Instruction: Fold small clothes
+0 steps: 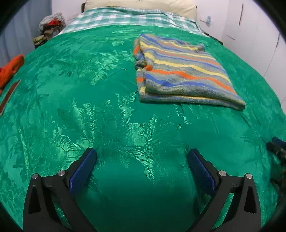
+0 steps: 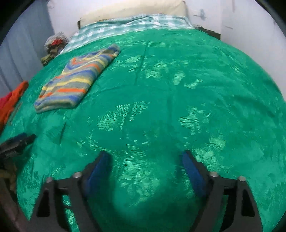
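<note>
Both the left gripper (image 1: 142,153) and right gripper (image 2: 144,155) gape wide, empty, above the green bedspread (image 1: 107,116). Farther off, a folded striped sweater (image 1: 180,71) lies flat on it.

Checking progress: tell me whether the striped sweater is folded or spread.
Folded. The striped sweater lies as a compact rectangle with doubled layers at its near edge.

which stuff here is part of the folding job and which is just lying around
Part of the job:
- striped knit garment, lying folded on the green bedspread
- left gripper, open
- right gripper, open

Just lying about:
- orange cloth at the bed's left edge
- heap of clothes beside the bed
- pillow
- checked sheet
</note>
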